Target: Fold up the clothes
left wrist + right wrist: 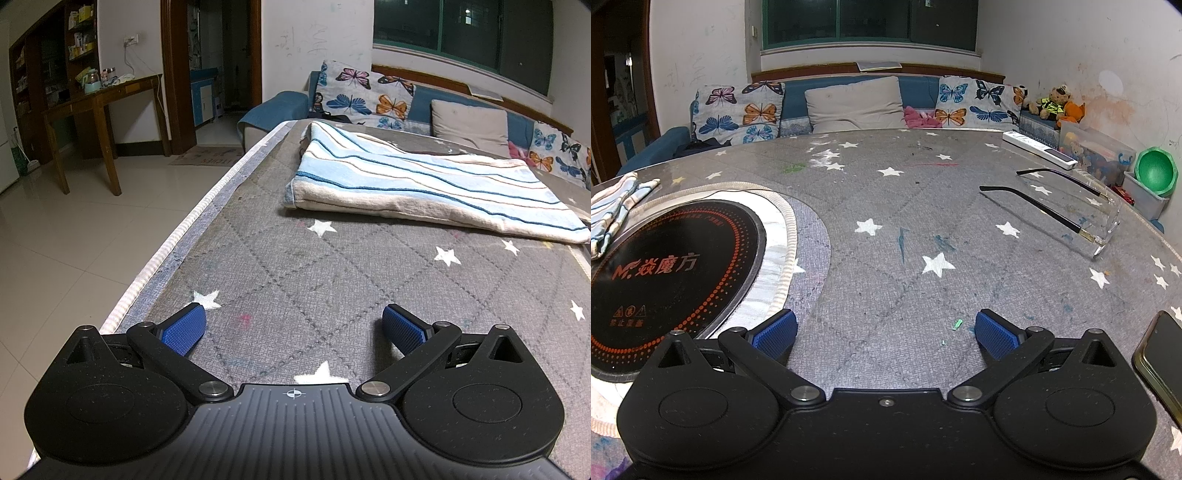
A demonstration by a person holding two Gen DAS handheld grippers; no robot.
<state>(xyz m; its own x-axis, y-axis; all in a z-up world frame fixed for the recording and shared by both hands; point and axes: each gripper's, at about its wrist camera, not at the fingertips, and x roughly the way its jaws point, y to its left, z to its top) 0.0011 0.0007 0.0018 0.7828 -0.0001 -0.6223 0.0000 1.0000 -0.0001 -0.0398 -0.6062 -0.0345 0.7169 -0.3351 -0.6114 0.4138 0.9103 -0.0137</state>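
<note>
Left hand-held gripper (293,325): low over the grey star-print worktop (332,280), blue pads spread wide apart, nothing between them.
Right hand-held gripper (886,328): likewise spread wide and empty, poised above bare cloth beside the round black induction plate (665,273) set into the worktop.
Striped towel (424,184): the task's cloth, pale blue and cream, lies already doubled over well ahead of the left gripper, its folded edge facing the camera; in the right view only a corner of it shows at the far left, touching the plate's rim.
Clutter: clear-framed spectacles (1071,210) and a phone (1163,362) sit to the right, well apart from the towel.
Beyond: a sofa with butterfly cushions (354,92).
Step in hand: judging by the empty grippers, a reach for the next fold.
Doing it well: probably each gripper should pinch one near corner through all layers, lift together, and lay the edges flush, keeping clear of the spectacles.
</note>
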